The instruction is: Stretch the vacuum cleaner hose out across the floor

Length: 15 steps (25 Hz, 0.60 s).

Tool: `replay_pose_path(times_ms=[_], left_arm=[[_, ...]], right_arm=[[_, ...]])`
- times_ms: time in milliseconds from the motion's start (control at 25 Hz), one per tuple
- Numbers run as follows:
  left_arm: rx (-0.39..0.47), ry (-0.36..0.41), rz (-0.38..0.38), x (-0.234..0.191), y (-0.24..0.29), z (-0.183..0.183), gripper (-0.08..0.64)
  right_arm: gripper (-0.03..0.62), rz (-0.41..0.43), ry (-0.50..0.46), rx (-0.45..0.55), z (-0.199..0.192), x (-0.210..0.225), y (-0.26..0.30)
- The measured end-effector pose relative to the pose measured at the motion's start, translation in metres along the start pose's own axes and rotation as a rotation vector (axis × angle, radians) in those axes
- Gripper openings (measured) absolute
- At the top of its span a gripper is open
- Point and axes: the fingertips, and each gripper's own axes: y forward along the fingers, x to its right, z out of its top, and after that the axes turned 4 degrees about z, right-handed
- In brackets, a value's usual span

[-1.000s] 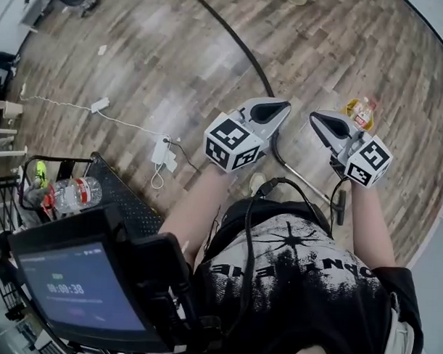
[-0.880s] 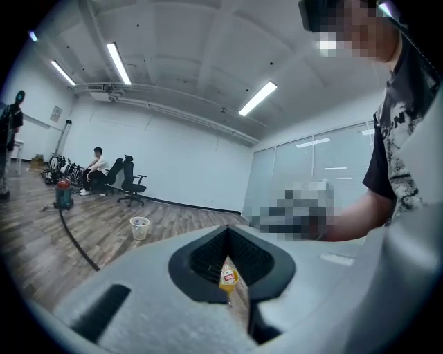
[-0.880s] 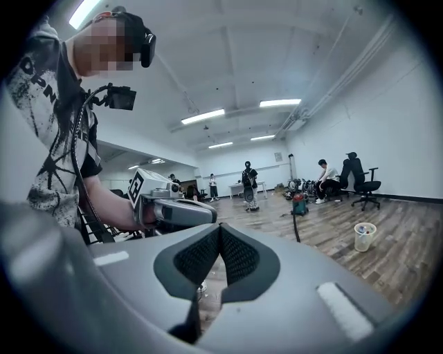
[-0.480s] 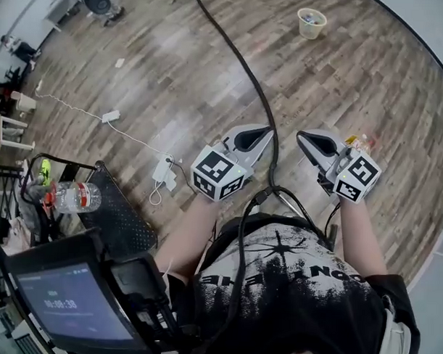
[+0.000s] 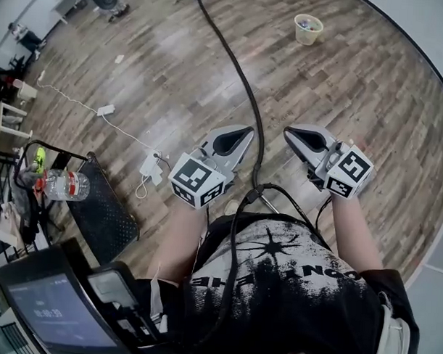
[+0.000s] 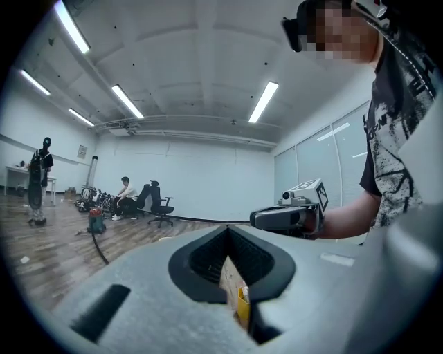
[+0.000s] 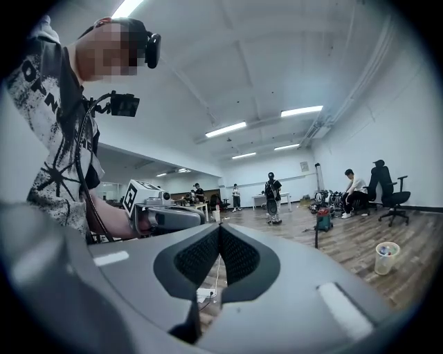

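Both my claws are pinched shut on nothing. The grey moulded-plastic left gripper (image 5: 245, 131) and its twin, the grey right gripper (image 5: 290, 133), hover side by side above the floor, and the long black vacuum cleaner hose (image 5: 236, 61) lies on the boards below, passing between them in the head view and touching neither. It's a slim, matte tube, curving gently away over the brown wood-plank floor (image 5: 355, 90) towards the far edge.
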Motion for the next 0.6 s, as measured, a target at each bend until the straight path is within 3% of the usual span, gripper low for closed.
replay_pose_path(times_ms=[600], left_arm=[[0.007, 0.002, 0.025, 0.027, 0.002, 0.004, -0.002]], right_arm=[[0.008, 0.025, -0.052, -0.027, 0.001, -0.015, -0.018]])
